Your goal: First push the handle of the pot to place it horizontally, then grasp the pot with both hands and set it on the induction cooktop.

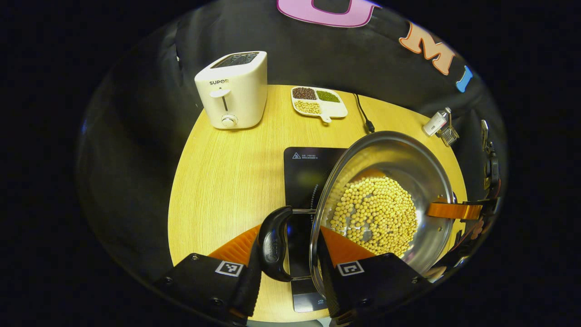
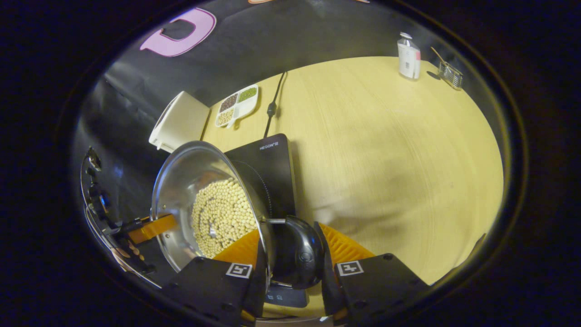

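On the round wooden surface (image 1: 218,181), going left to right in the left gripper view: a toaster (image 1: 233,91) stands at the far left edge, a divided dish (image 1: 319,102) of beans lies beside it, a black cord (image 1: 363,113) runs toward the cooktop (image 1: 306,175), and a small bottle (image 1: 435,122) and a wire piece (image 1: 449,135) sit at the far right rim. Nothing lies on the bare glass of the cooktop to the pot's left.

The pot (image 1: 386,150), steel and holding a layer of yellow beans (image 1: 374,213), hangs tilted over the cooktop's right part, its rim toward the camera. The left tool (image 1: 290,245) grips the pot's black handle (image 1: 274,243), one finger pressed on each side of it. Across the bowl, the right tool (image 1: 456,211) reaches in at the opposite rim.

In the right gripper view the left tool (image 2: 150,228) comes in from the left at the pot's (image 2: 181,181) far rim, the beans (image 2: 222,215) pile low in the bowl, and the cooktop (image 2: 268,168) lies behind it. The right tool (image 2: 290,259) is clenched on the other black handle (image 2: 297,256), fingers on either side. The surface (image 2: 386,159) to the right is open, with the bottle (image 2: 408,56) far off.
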